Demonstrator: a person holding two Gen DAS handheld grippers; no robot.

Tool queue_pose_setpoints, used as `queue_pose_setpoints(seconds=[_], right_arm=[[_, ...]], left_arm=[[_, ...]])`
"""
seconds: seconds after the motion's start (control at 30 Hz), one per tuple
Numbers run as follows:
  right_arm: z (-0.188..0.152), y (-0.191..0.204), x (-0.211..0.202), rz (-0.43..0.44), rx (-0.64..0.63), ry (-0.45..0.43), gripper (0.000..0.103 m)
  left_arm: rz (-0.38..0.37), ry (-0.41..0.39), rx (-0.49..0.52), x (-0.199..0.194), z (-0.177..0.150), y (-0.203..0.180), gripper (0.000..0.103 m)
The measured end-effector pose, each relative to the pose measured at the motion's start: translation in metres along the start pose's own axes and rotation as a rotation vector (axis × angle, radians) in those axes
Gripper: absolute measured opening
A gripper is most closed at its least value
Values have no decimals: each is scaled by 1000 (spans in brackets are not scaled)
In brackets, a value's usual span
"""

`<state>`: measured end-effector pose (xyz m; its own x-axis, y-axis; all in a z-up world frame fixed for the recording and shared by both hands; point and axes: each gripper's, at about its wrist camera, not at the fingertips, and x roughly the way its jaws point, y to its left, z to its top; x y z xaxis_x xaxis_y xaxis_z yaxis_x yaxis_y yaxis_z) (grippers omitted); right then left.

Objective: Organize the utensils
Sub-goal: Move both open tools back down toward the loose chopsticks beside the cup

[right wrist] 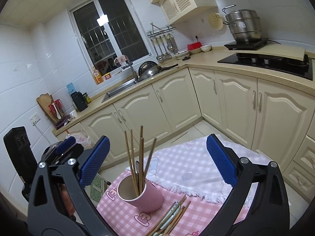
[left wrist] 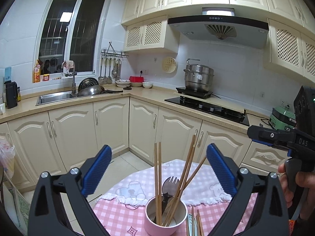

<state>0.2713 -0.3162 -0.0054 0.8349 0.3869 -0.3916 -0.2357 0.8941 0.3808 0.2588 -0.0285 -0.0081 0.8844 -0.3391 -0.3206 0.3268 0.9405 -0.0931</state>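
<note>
Left wrist view. Your left gripper (left wrist: 158, 172) has its blue pads spread wide apart, with nothing between them; it is raised above the pink cup (left wrist: 165, 217), which serves as the landmark here. The cup stands upright on the pink checked tablecloth (left wrist: 118, 214). Inside the cup, several wooden chopsticks (left wrist: 158, 177) lean at differing angles, and a dark spork (left wrist: 170, 184) shows its tines behind them. Just to the right of the cup, loose chopsticks (left wrist: 198, 224) and a metal utensil (left wrist: 190, 224) lie flat on the cloth at the lower edge of the frame. Behind the cup lies a white checked towel (left wrist: 196, 188) with a fringed edge. To the right of the cup and well apart from it, your right gripper (left wrist: 275, 137) enters the frame, held in your hand (left wrist: 291, 184); its opening cannot be judged from this angle.

Right wrist view. Your right gripper (right wrist: 157, 162) also has its pads set wide apart and empty, raised above the pink cup (right wrist: 144, 195). Chopsticks (right wrist: 135, 157) stand in the cup. In front and to the right of the cup, the loose chopsticks (right wrist: 175, 218) lie on the tablecloth (right wrist: 122, 216), and the towel (right wrist: 189, 173) lies behind and right of it.
</note>
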Motion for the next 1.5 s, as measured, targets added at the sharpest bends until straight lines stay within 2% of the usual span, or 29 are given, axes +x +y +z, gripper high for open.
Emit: queue_pose_setpoints(seconds=[0.33, 0.6, 1.1, 1.33, 1.5], right_arm=[[-24, -18, -3, -55, 40, 74, 97], [-52, -32, 3, -83, 67, 155, 97], [-88, -41, 4, -132, 80, 246, 97], [-117, -49, 8, -153, 106, 322, 97], [-130, -54, 8, -164, 120, 352, 97]], left_arm=[[3, 39, 18, -9, -10, -4, 95], [-11, 100, 13, -8, -30, -6, 95], [-27, 211, 32, -4, -73, -14, 95], [-31, 315, 47, 10, -102, -20, 95], [-23, 410, 101, 24, -130, -27, 95]])
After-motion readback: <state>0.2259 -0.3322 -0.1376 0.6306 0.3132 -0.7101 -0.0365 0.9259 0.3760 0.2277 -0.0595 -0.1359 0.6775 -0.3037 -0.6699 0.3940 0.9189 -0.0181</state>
